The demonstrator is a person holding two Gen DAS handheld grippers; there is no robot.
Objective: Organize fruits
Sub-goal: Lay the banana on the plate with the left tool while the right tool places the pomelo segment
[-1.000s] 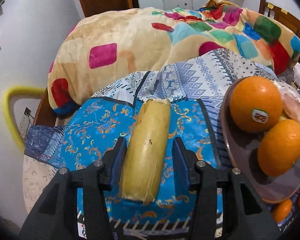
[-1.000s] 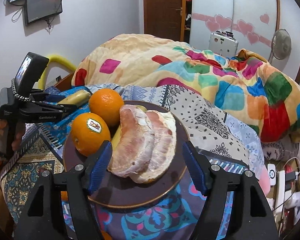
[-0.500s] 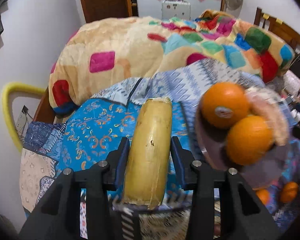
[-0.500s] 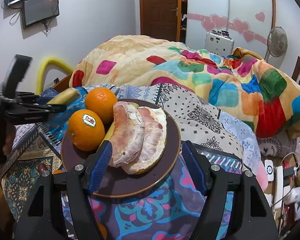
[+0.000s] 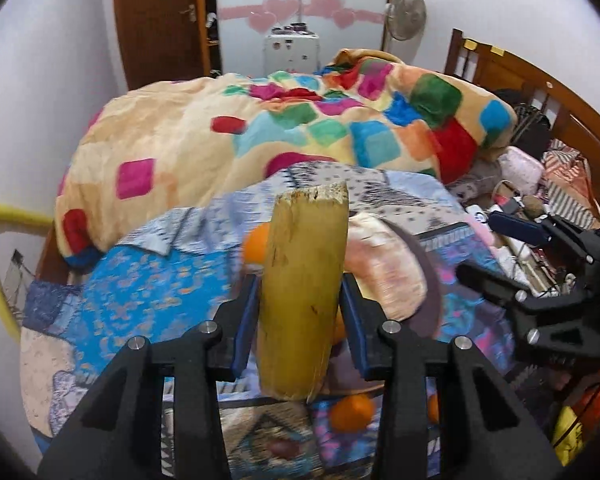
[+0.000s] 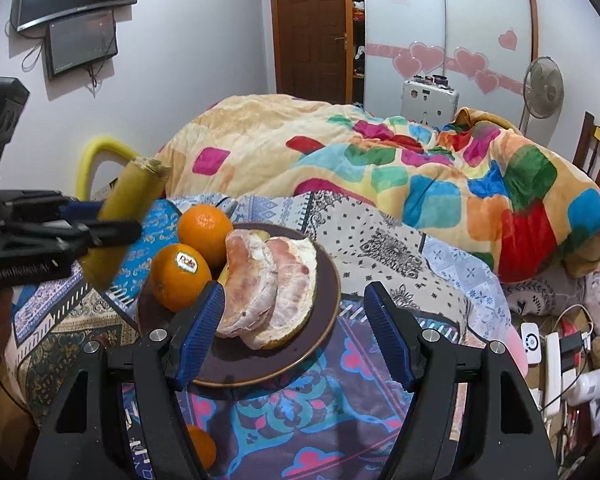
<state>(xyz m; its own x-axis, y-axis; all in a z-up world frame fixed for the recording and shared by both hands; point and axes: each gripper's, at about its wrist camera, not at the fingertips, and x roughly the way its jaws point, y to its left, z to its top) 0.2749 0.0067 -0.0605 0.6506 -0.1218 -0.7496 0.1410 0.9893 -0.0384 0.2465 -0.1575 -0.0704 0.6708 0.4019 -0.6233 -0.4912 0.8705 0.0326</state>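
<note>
Bedroom; bed [image 6: 259, 420] under patterned cloths, patchwork blanket [image 6: 420, 168] behind. Left gripper [image 5: 300, 316]: jaws just closed further, pads clamped on banana piece [image 5: 304, 292], lifted clear of cloth, cut end up. Right gripper [image 6: 295, 332]: jaws apart, empty, poised over near rim of brown plate [image 6: 259, 372]. Plate holds two oranges [image 6: 181, 276], pomelo segments [image 6: 271, 288]. Loose orange [image 6: 201, 450] on cloth below plate.

left tool [image 5: 300, 316]: black frame, silver screws | right tool [image 6: 295, 332]: blue ribbed pads
</note>
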